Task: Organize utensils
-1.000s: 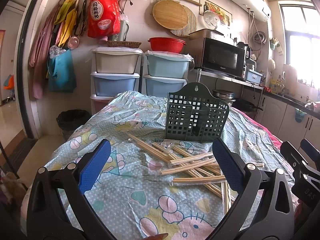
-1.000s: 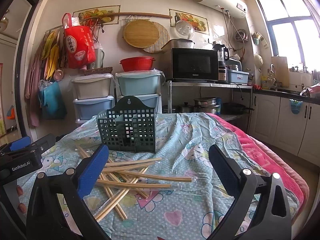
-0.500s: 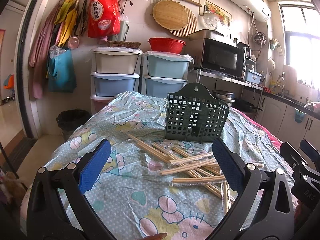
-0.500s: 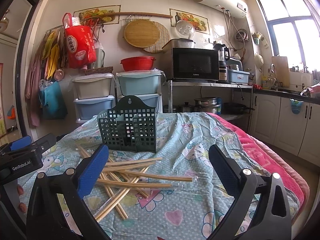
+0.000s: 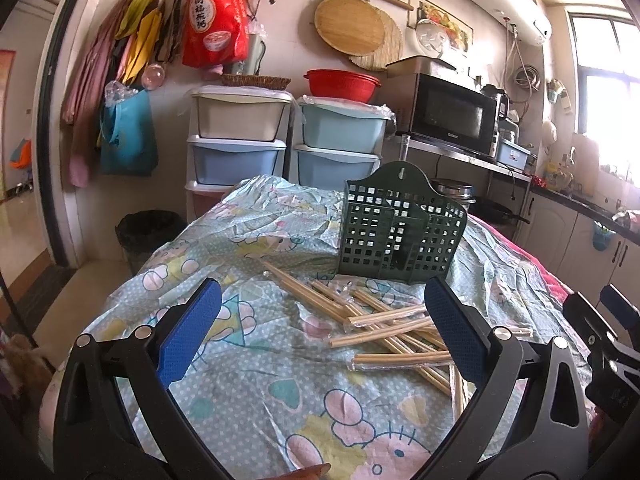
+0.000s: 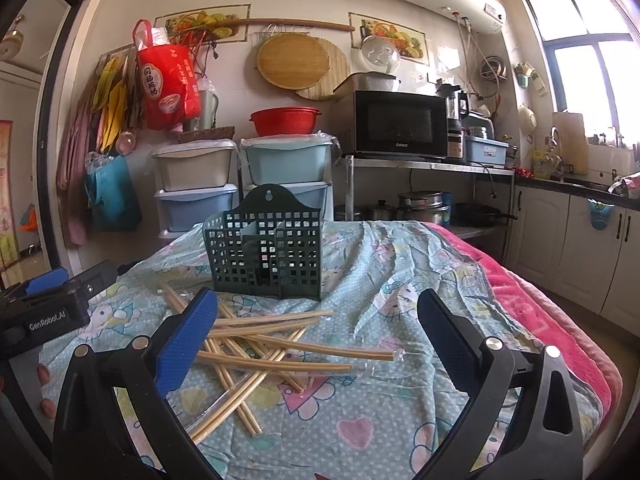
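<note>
Am holding left gripper (image 5: pixel 320 332) and right gripper (image 6: pixel 318 330) above worktop (image 6: pixel 400 432), jaws of both spread wide, grasping nothing; chopsticks (image 6: pixel 276 344) lying scattered at 12 o'clock, green holder (image 6: pixel 266 256) standing upright just beyond them

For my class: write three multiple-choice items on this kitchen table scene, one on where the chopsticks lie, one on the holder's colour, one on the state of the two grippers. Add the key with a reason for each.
1. Where do the chopsticks lie?
A. inside the holder
B. loose on the tablecloth in front of the holder
C. on the floor

2. What colour is the utensil holder?
A. red
B. white
C. dark green

3. How are the left gripper and right gripper?
A. both open, holding nothing
B. both shut on chopsticks
C. one holding the holder

Key: 1 B, the sticks are scattered on the cloth; 2 C, its grid walls are dark green; 3 A, blue pads stand wide apart.
</note>
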Demonstrator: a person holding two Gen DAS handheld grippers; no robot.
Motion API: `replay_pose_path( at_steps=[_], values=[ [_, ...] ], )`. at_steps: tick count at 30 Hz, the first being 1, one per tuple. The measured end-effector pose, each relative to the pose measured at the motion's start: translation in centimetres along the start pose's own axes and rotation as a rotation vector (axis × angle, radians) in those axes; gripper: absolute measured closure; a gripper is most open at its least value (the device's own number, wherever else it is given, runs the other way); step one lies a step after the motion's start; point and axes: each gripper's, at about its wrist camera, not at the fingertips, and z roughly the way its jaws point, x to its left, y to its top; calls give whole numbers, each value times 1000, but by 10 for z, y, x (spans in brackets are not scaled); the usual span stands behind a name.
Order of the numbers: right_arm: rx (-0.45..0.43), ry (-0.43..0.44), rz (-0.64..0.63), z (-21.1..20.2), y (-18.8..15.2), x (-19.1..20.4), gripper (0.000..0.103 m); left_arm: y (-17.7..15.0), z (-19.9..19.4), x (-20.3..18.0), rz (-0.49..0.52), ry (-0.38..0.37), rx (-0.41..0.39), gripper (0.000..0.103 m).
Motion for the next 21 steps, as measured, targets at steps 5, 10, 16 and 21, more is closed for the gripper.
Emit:
replay_pose_path(
  at_steps=[5, 10, 16, 21],
  values=[
    [32, 34, -4, 5, 3, 2, 6, 2, 6, 11, -27, 12, 21, 10],
    [83, 57, 19, 16, 6, -2, 6, 5, 15, 25, -64, 1, 62, 10],
    [129, 55, 19, 30, 12, -10, 6, 13, 34, 37, -73, -16, 134, 10],
    [177, 36, 35, 44, 18, -23, 6, 19, 50, 36, -46, -56, 176, 10]
  ],
)
